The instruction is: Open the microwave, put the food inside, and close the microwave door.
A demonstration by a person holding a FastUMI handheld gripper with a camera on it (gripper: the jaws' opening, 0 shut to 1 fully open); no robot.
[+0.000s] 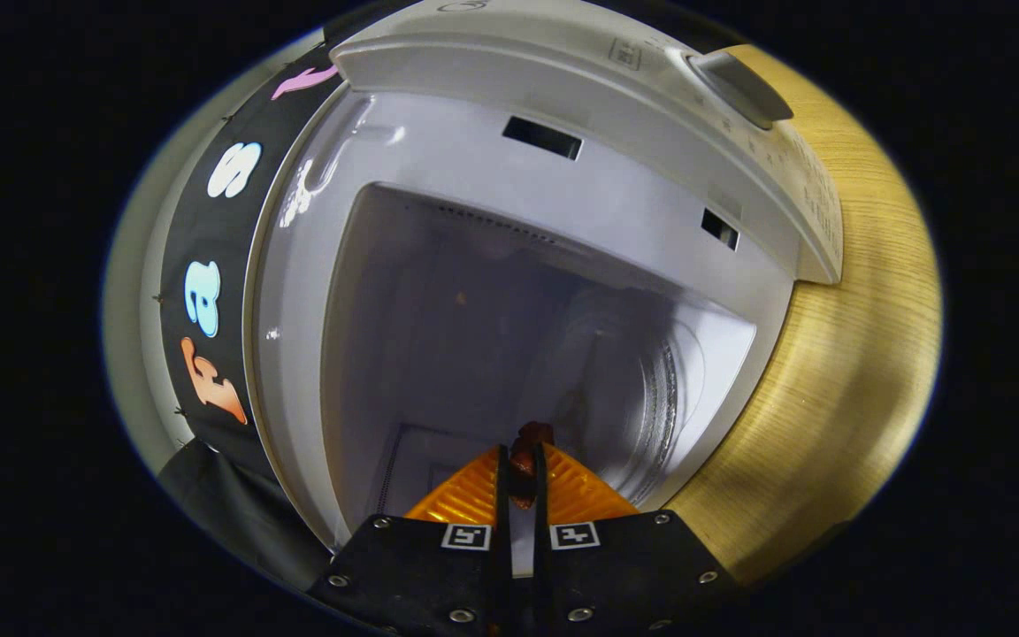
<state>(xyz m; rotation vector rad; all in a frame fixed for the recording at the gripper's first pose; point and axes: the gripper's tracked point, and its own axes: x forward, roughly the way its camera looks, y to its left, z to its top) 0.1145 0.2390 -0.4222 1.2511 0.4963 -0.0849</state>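
Count: I see one microwave, one gripper with two orange fingers, and one small piece of food.
Fingers: I have them drawn close together, pinching the dark reddish food between their tips; both pads press on it.
Food: it sits at the fingertips, just at the mouth of the microwave's cavity, held above the cavity floor.
Microwave: its white cavity stands open ahead of the fingers, and I count two dark rectangular slots in the front frame beside the opening.
Control panel: one grey knob sits on the white panel next to the cavity.
Surface: a light wooden tabletop carries the microwave.
Room: black booth cloth hangs behind the microwave.
Hard to make out: I cannot tell what kind of food it is, since the fingers cover most of it; the panel's markings are too small to read; the cavity's far end is dim.
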